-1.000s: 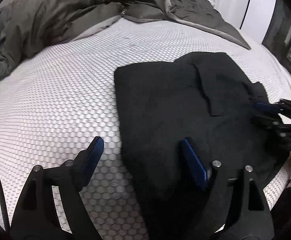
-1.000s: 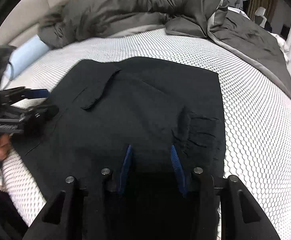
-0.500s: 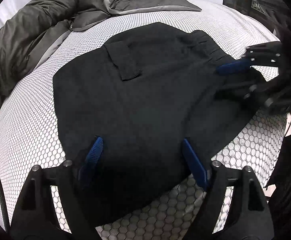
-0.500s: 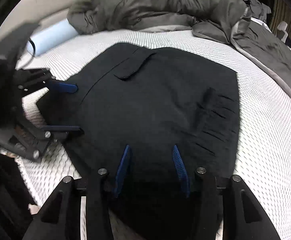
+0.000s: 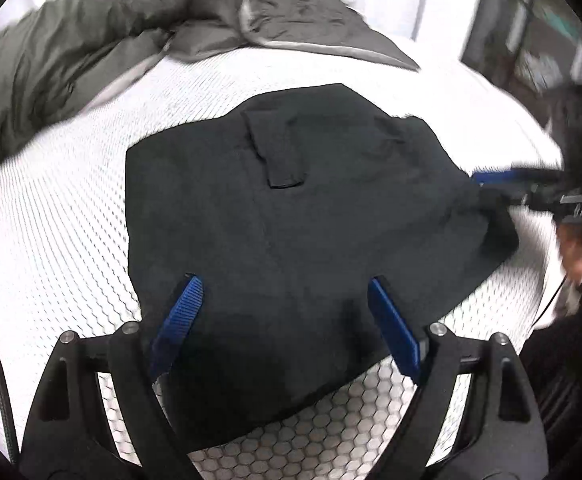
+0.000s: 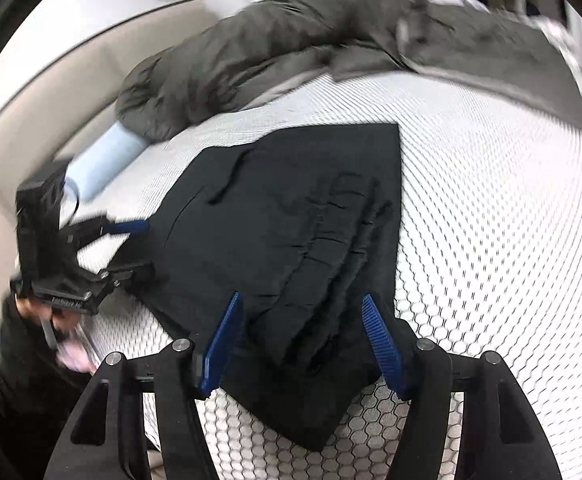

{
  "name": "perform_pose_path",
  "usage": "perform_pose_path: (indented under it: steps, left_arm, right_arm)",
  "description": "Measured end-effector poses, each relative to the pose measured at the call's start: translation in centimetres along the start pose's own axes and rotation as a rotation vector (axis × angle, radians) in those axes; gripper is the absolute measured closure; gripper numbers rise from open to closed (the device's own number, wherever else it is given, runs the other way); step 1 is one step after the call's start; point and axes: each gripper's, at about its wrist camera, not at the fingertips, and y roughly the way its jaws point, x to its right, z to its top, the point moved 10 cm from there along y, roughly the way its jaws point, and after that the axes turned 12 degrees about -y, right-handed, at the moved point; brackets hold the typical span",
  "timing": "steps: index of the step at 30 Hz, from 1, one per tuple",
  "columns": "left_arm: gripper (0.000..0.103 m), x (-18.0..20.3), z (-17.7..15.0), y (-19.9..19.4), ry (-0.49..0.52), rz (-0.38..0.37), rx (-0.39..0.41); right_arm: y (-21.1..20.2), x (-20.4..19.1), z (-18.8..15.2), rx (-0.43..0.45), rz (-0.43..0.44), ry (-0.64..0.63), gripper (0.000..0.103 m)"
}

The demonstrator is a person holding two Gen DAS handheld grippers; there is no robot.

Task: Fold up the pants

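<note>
The folded pants point(image 5: 291, 240) lie under both grippers: left gripper point(image 5: 285, 306) wide, right gripper point(image 6: 301, 326) just opening, apparently holding nothing.

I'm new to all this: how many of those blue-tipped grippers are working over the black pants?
2. The left gripper hovers open over one near edge of the pants; the right gripper is open over the gathered waistband end. Each is hand-held; none other is visible.
</note>
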Motion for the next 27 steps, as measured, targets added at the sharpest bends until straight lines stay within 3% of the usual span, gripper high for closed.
perform_pose_path:
  steps: [2,7,9,12,16,17,19,21,23,25,27]
  left_arm:
    - [0.020,-0.1,-0.3,0.6,0.001,0.023,-0.008]
    - [0.020,0.4,-0.6,1.1,0.060,0.067,-0.002]
    - [0.020,0.3,-0.4,1.1,0.052,0.057,-0.002]
    - [0.020,-0.2,-0.2,1.1,0.036,0.063,0.001]
    - [0.020,-0.4,-0.3,1.2,0.044,0.097,0.000]
    - [0.020,-0.3,-0.2,1.2,0.043,0.102,0.002]
    - [0.020,0.1,0.1,0.6,0.043,0.100,0.022]
    - [0.020,1.5,0.4,-0.3,0.076,0.065,0.059]
    - [0.020,2.7,0.5,-0.4,0.105,0.045,0.081]
    - [0.020,3.7,0.2,0.7,0.140,0.045,0.060]
    - [0.020,3.8,-0.3,2.1,0.164,0.069,0.033]
  right_arm:
    - [1.5,1.0,-0.3,-0.014,0.020,0.075,0.040]
    - [1.9,0.2,0.3,0.002,-0.044,0.029,0.080]
    - [0.2,-0.8,0.7,0.035,-0.022,0.024,0.083]
    - [-1.0,-1.5,0.1,0.031,-0.003,0.020,0.083]
    - [1.7,0.3,-2.3,-0.084,-0.025,0.045,0.076]
    - [1.6,0.3,-2.0,-0.075,-0.018,0.046,0.074]
    - [-0.1,0.3,-1.0,-0.024,-0.054,0.021,0.059]
    - [-2.5,0.1,0.6,0.084,-0.127,-0.024,0.059]
    - [-3.4,-1.0,1.7,0.151,-0.139,-0.068,0.059]
    - [-2.0,-2.8,2.0,0.140,-0.109,-0.132,0.059]
    - [0.9,-4.0,1.4,0.053,-0.138,-0.211,0.059]
